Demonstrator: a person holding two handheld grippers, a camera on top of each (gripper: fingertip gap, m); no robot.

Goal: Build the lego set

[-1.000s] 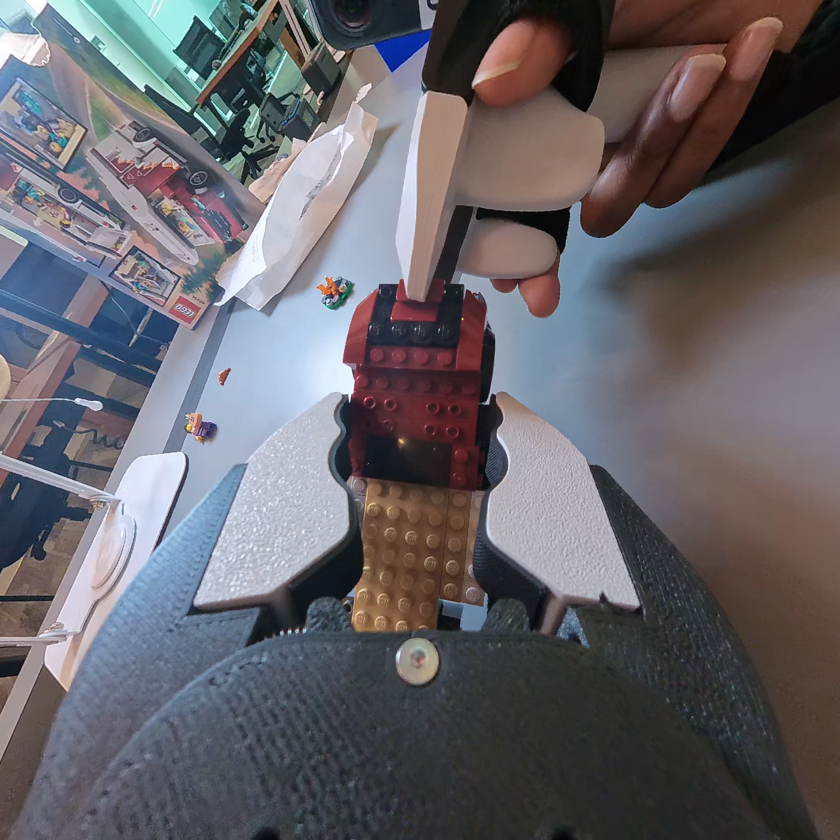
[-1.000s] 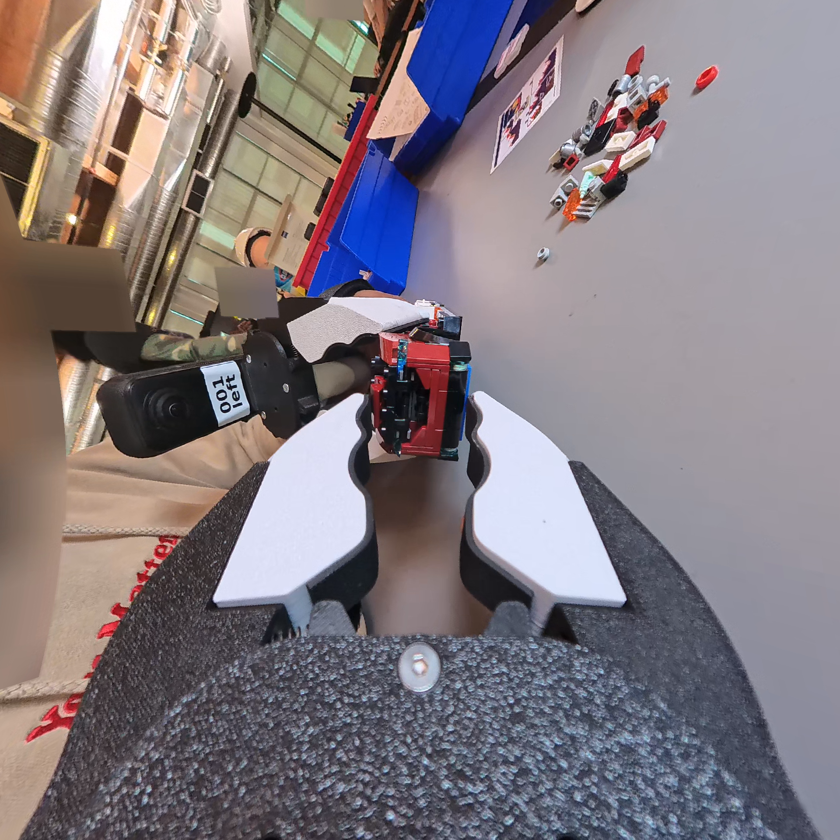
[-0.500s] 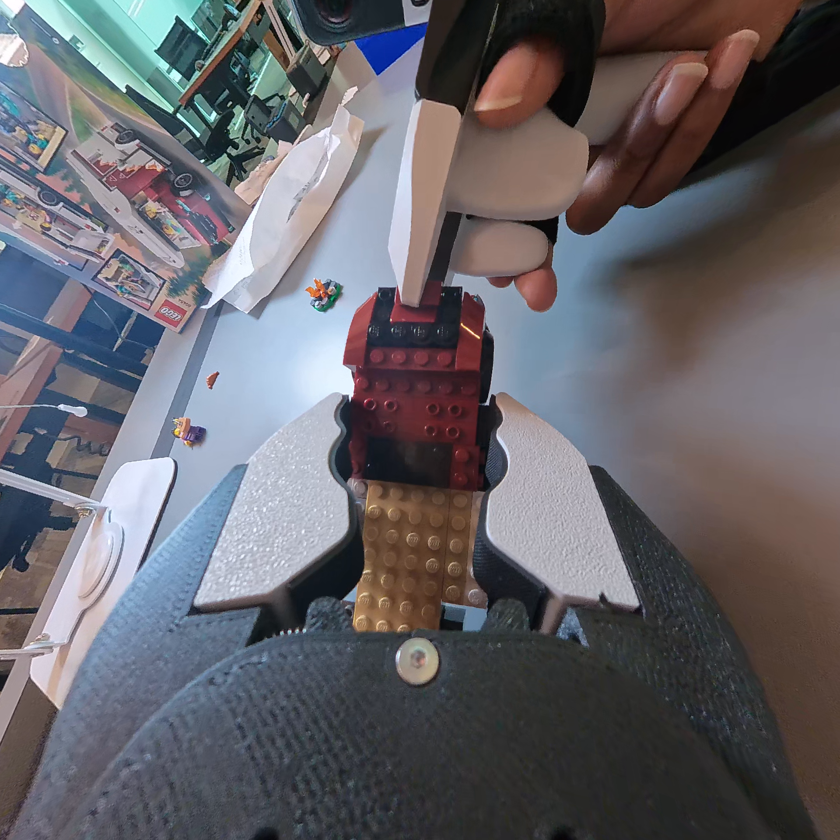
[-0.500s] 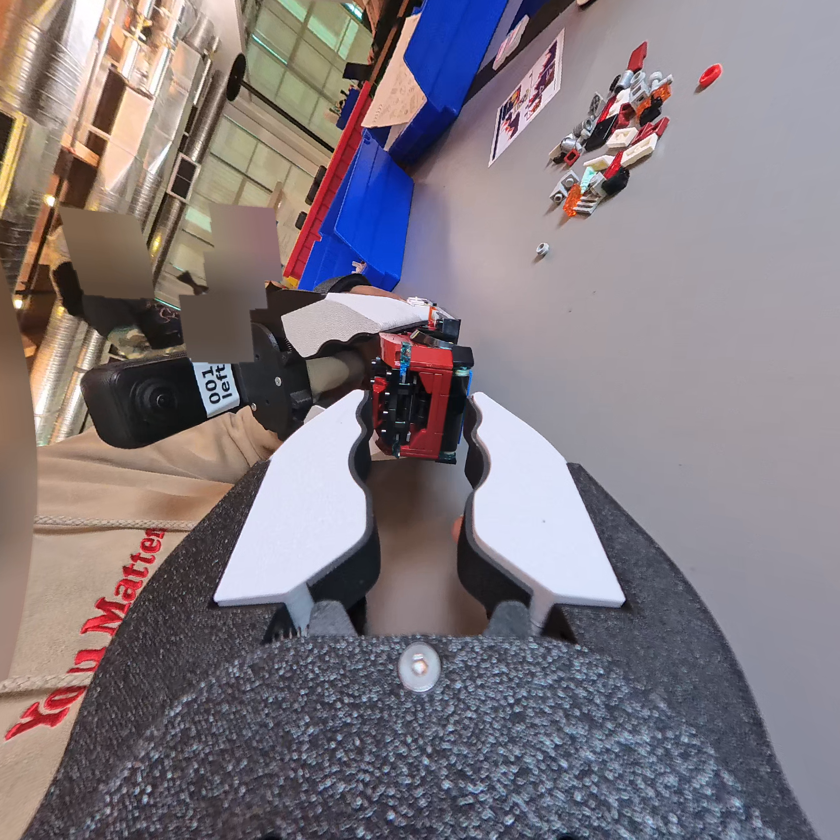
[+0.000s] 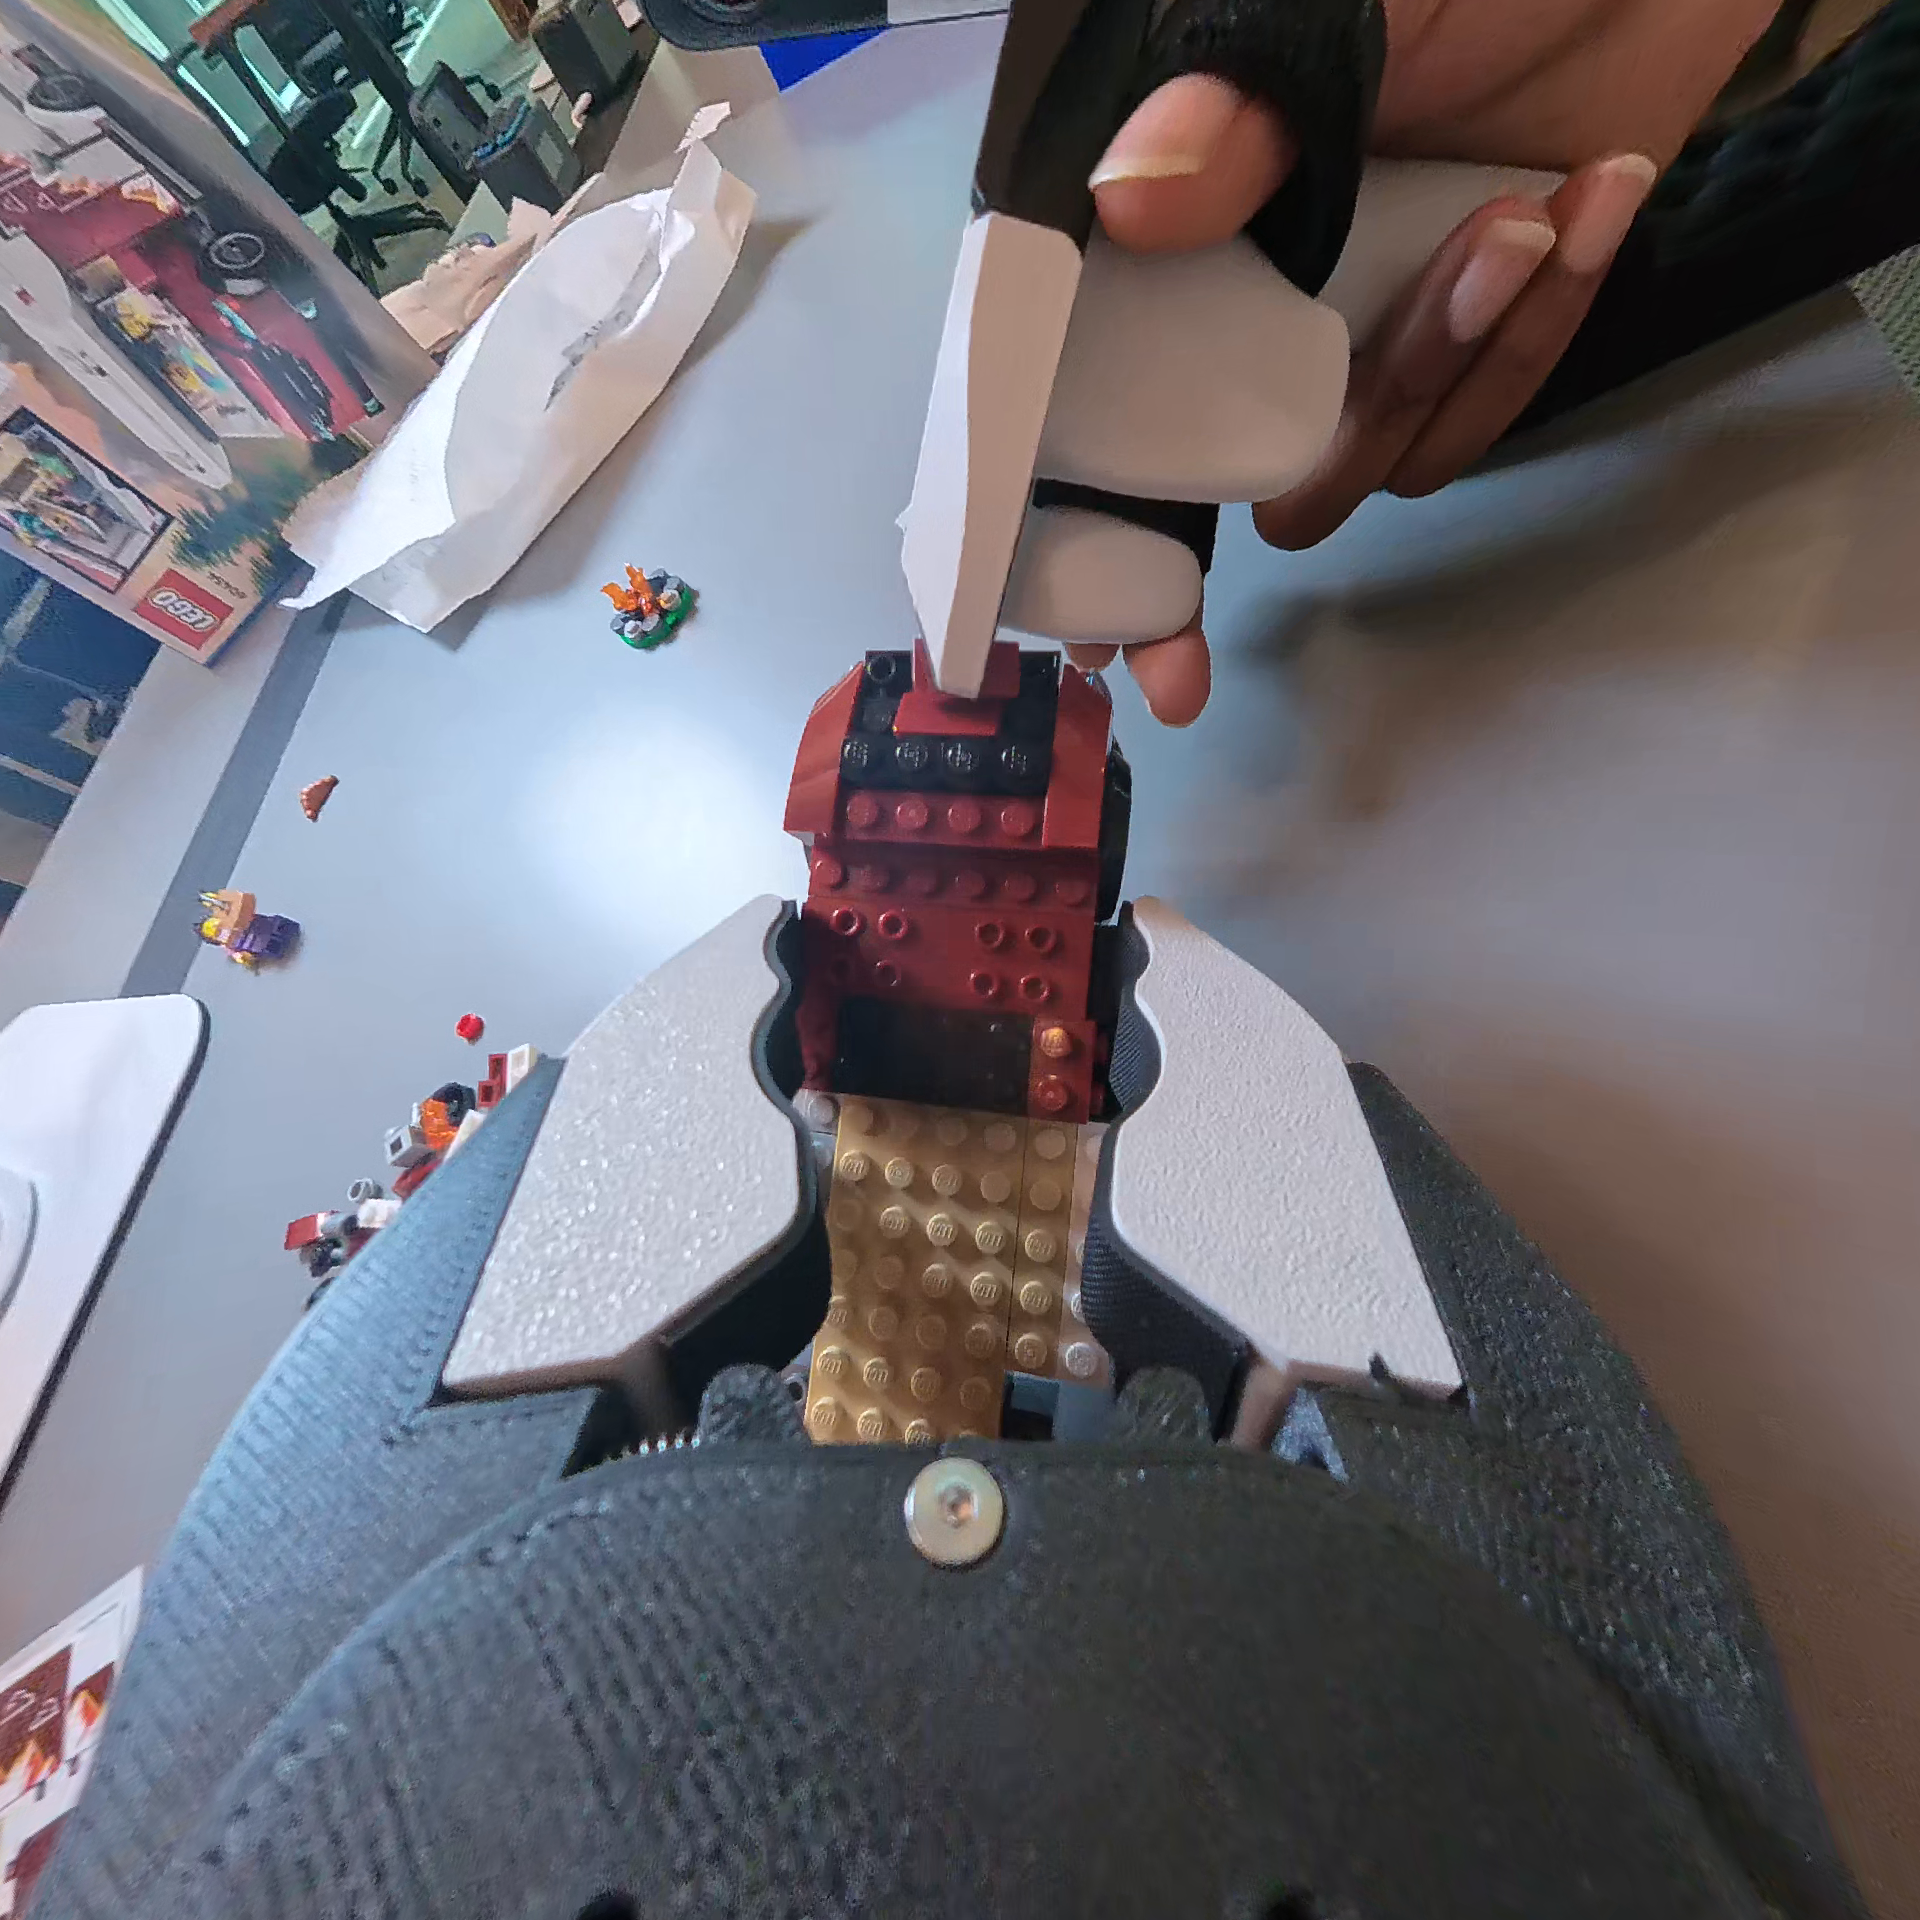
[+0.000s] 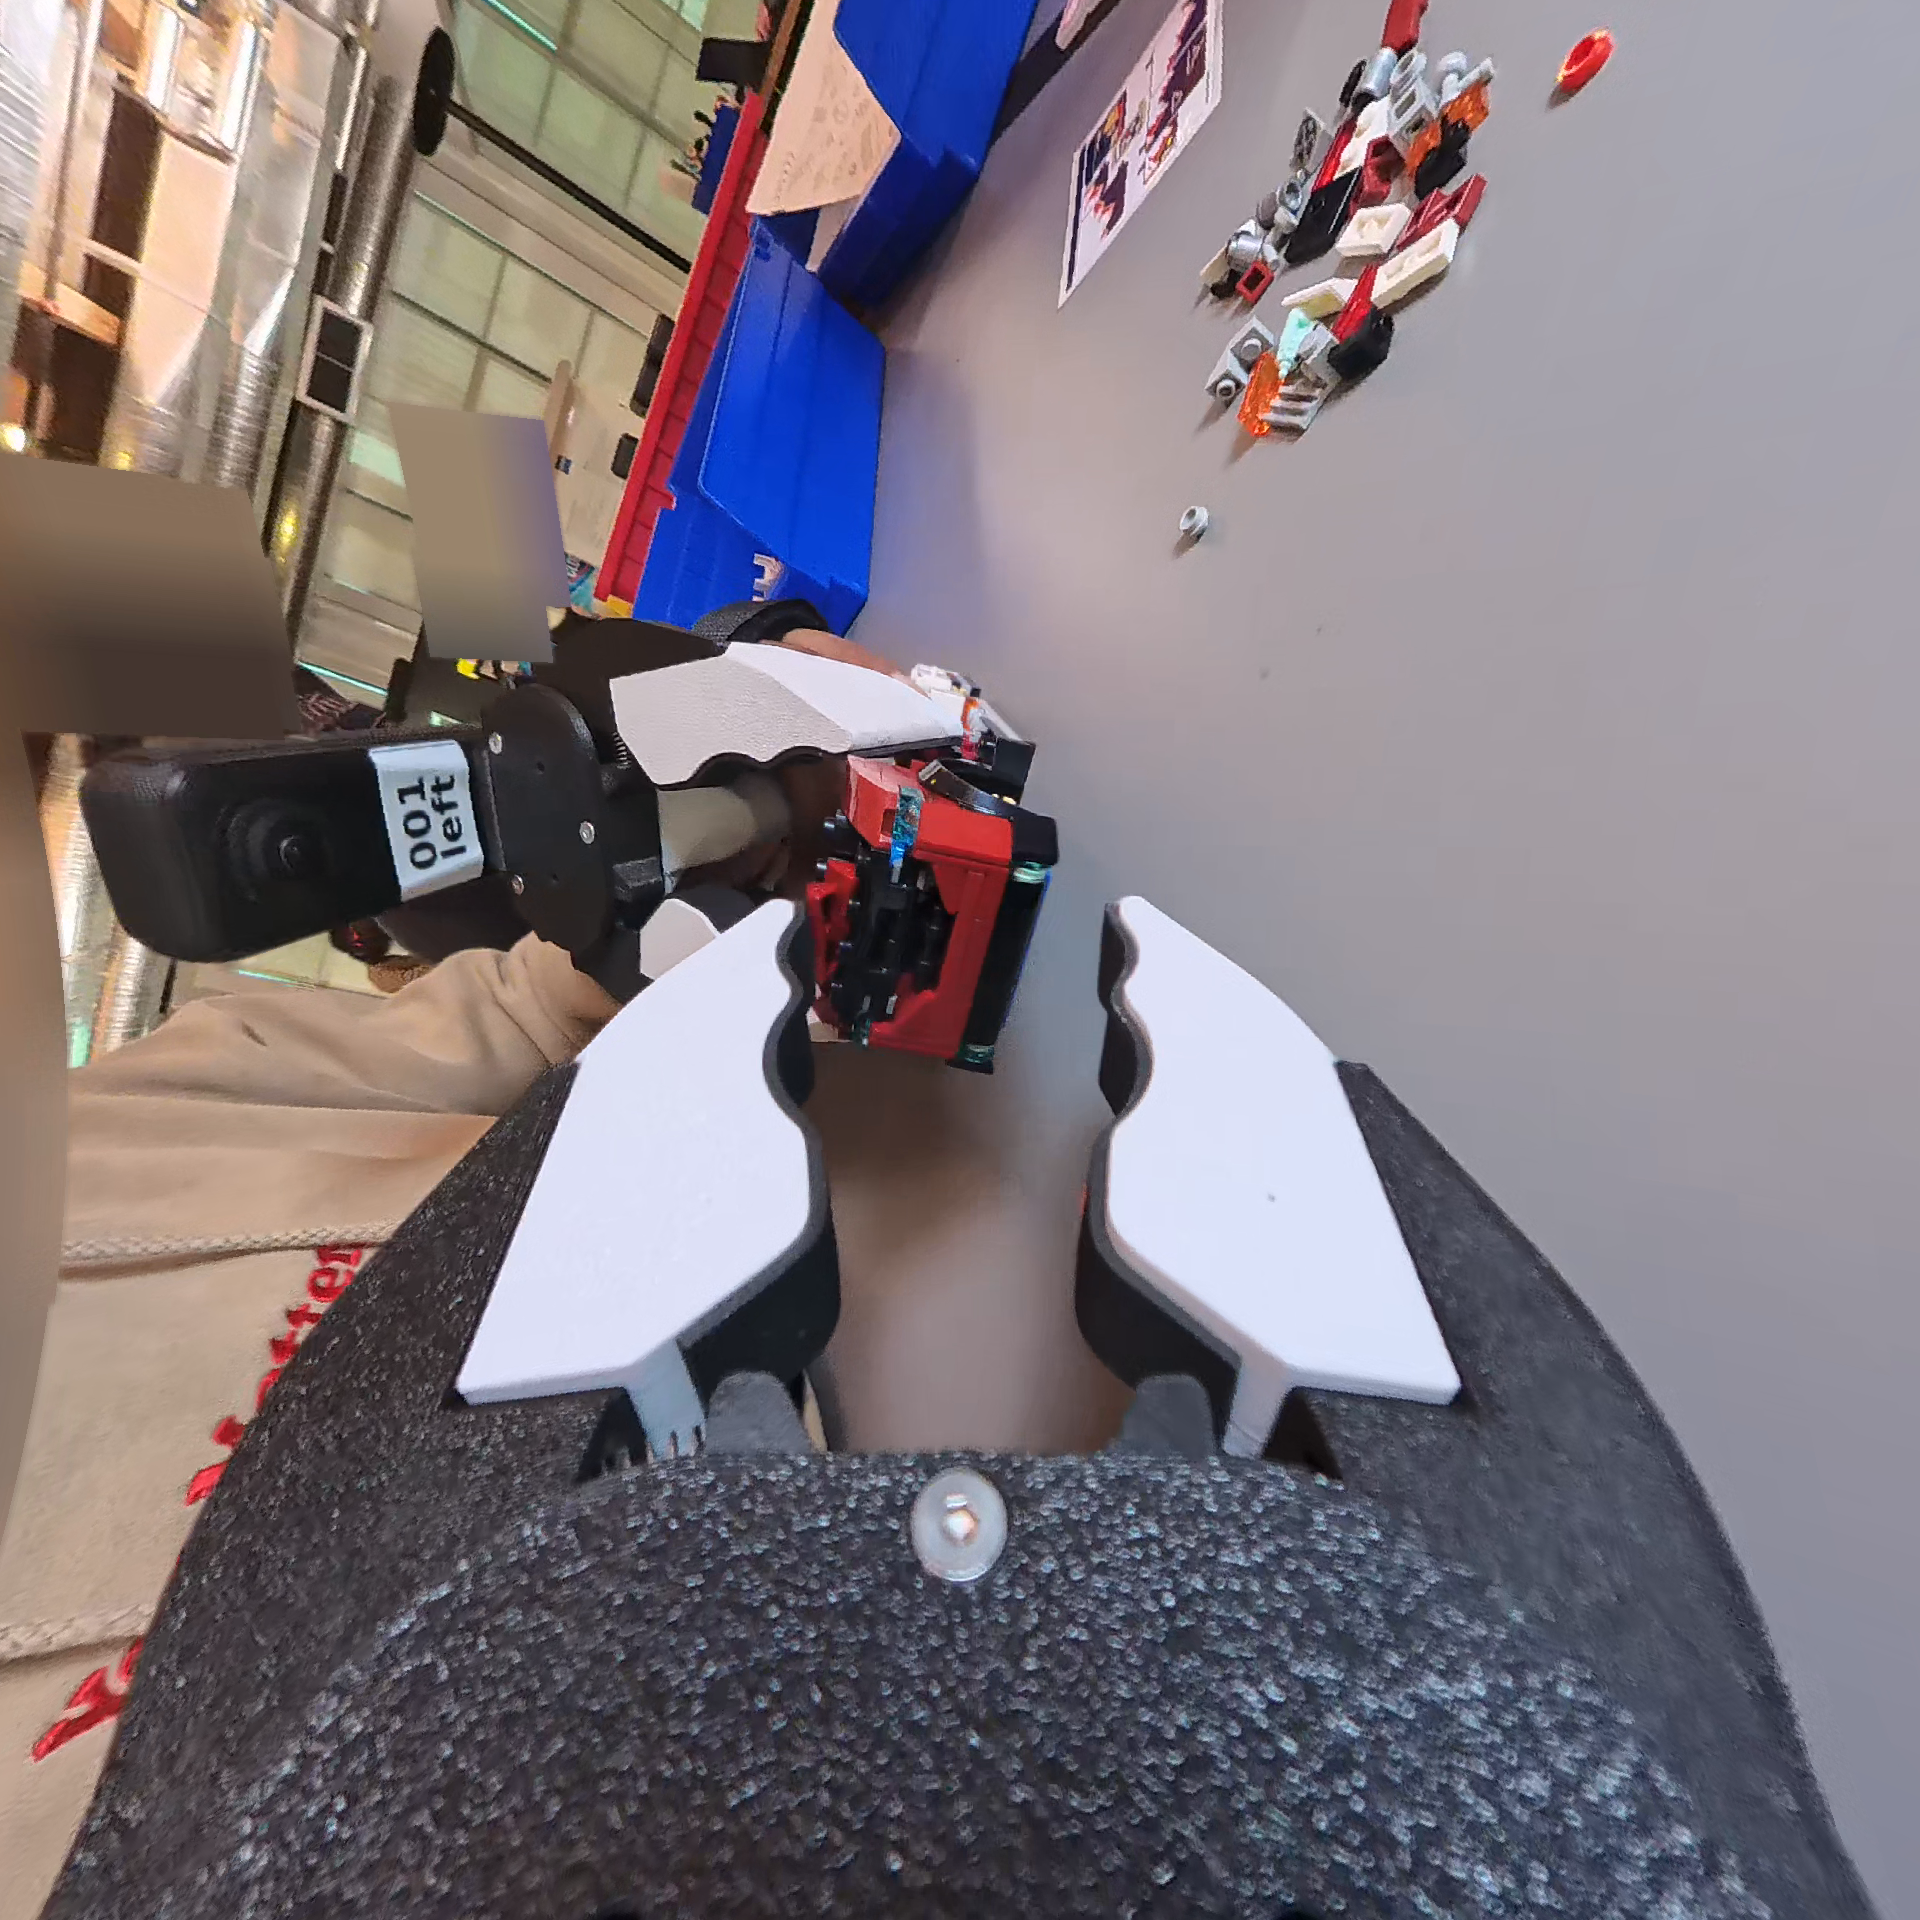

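My left gripper (image 5: 956,920) is shut on a dark red and black brick vehicle model (image 5: 951,894) with a tan studded plate (image 5: 940,1268) that runs back between the fingers. Both pads press its sides, and it is held above the grey table (image 5: 1455,1039). The right wrist view shows the model's front (image 6: 925,914) and the left gripper's fingers (image 6: 769,707). My right gripper (image 6: 951,920) is open around that front end. Its left pad lies against the model and its right pad (image 6: 1122,935) stands clear. In the left wrist view a right finger (image 5: 987,436) rests its tip on the model's far end.
A pile of loose bricks (image 6: 1351,229), a red round piece (image 6: 1584,57), a grey stud (image 6: 1195,520) and a printed leaflet (image 6: 1143,156) lie on the table. Blue bins (image 6: 790,447) stand behind. A toy box (image 5: 125,343), a white paper bag (image 5: 551,384), a small campfire build (image 5: 649,608) and a minifigure (image 5: 244,925) lie to the left. The tips of both grippers are at nearly the same place. The left tips stand about 15 centimeters off the red round piece (image 6: 1584,57). It is also in sight in the left wrist view (image 5: 463,1029).
My right gripper's jaws have opened; its right pad has come off the model's side. The left gripper keeps its hold on the model, and both have shifted slightly.
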